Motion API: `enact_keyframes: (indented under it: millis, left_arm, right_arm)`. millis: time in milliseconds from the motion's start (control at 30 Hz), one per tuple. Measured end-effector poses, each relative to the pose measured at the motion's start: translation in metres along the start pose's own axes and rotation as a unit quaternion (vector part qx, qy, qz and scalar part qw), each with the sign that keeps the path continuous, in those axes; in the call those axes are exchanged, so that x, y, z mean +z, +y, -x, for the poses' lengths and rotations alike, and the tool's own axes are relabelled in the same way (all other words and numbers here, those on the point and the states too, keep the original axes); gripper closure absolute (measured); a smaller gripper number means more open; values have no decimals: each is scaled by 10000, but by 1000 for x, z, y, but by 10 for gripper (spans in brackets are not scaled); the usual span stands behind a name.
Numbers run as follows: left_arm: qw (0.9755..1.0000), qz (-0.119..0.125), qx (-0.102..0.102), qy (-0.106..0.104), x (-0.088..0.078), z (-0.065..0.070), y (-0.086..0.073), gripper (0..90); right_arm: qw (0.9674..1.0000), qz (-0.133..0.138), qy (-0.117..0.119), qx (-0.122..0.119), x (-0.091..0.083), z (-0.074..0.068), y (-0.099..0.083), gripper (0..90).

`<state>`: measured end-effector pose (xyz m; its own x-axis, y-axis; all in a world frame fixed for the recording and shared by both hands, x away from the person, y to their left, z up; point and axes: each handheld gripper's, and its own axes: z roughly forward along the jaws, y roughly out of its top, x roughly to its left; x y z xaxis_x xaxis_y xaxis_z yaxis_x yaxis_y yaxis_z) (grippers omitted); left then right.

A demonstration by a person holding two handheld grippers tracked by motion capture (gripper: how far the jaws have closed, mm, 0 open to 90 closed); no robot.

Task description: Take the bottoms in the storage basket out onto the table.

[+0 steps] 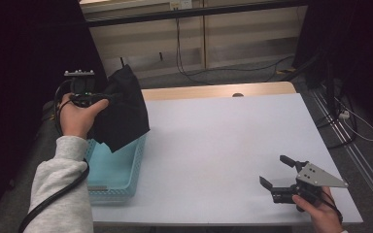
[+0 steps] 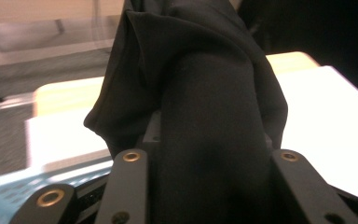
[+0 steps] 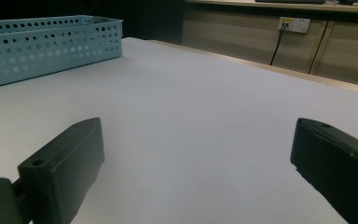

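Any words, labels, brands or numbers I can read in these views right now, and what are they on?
None readable.
Black cloth held in the left gripper: no label shows.
Blue basket: holes, no print.
Wall socket: any marking too small to read.
Right gripper, grey plate: holes, no text.

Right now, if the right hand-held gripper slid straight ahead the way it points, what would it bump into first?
Probably nothing soon: the right hand-held gripper points across bare table. The basket sits left of its line, though depth is hard to judge.
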<state>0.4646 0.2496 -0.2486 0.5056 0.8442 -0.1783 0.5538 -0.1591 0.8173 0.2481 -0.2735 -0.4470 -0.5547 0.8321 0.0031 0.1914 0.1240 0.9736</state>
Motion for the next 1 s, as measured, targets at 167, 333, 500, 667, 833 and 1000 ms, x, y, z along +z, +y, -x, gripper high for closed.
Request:
enact_keyframes:
  millis: [167, 333, 500, 667, 833, 1000]
  left_arm:
    - [9997, -65, 10, -236, 9, 15, 1, 632]
    - [9986, -75, 119, -505, 21, 35, 0, 632]
    - [9966, -50, 263, -776, 28, 57, 2, 631]
    - [9952, -65, 362, -903, 37, 75, -2, 630]
    - [9930, -94, 537, -1045, 47, 90, -11, 629]
    - [9887, -7, 660, -1345, 52, 109, -19, 626]
  right_arm:
    - [10000, 0, -4, -5, 0, 0, 0, 19]
    - [10000, -9, -12, -9, -1, 1, 0, 18]
    - [10000, -6, 11, -1, 0, 0, 0, 18]
    - [10000, -18, 4, -9, 0, 0, 0, 18]
    - [10000, 14, 25, -19, -1, 0, 0, 18]
    - [10000, -41, 39, -4, 0, 0, -1, 18]
